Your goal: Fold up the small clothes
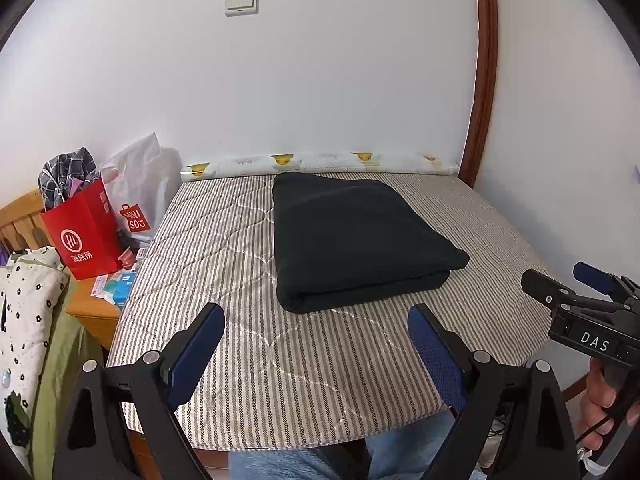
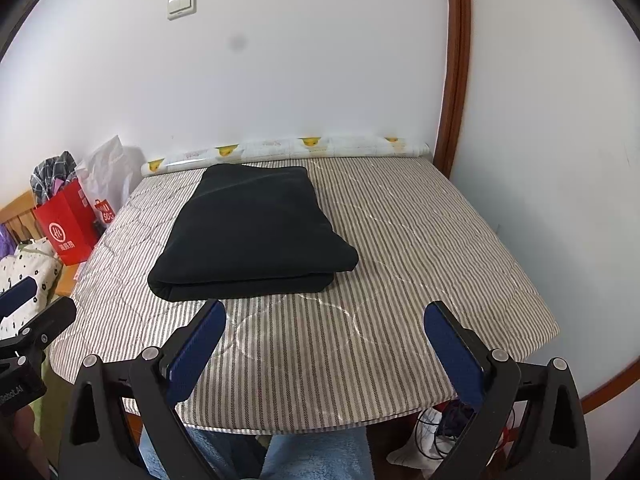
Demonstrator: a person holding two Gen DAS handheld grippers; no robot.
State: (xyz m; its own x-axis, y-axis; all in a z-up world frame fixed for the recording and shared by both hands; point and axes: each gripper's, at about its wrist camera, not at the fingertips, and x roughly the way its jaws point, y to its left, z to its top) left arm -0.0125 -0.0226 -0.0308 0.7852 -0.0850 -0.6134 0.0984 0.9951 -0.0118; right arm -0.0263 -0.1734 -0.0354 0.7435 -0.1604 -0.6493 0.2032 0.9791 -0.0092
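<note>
With my left tongs (image 1: 316, 330) and right tongs (image 2: 324, 330) both spread wide and holding nothing, the dark garment (image 1: 352, 236) lies folded on the surface (image 1: 304, 380) just ahead, so folding looks finished, leaving only tidying.

The left tongs (image 1: 316, 344) have black, angular plastic arms with triangular cut-outs, silver round screws at the joints, and dark blue textured pads (image 1: 198, 354) lining the inner faces. The right tongs (image 2: 324, 344) are built the same: black arms, silver screws, blue pads (image 2: 454, 354). In the left view the right unit's black body carries white letters "DAS", and bare skin of the right hand (image 1: 604, 400) wraps its handle. Blue jeans (image 2: 316, 458) cover the legs.
</note>
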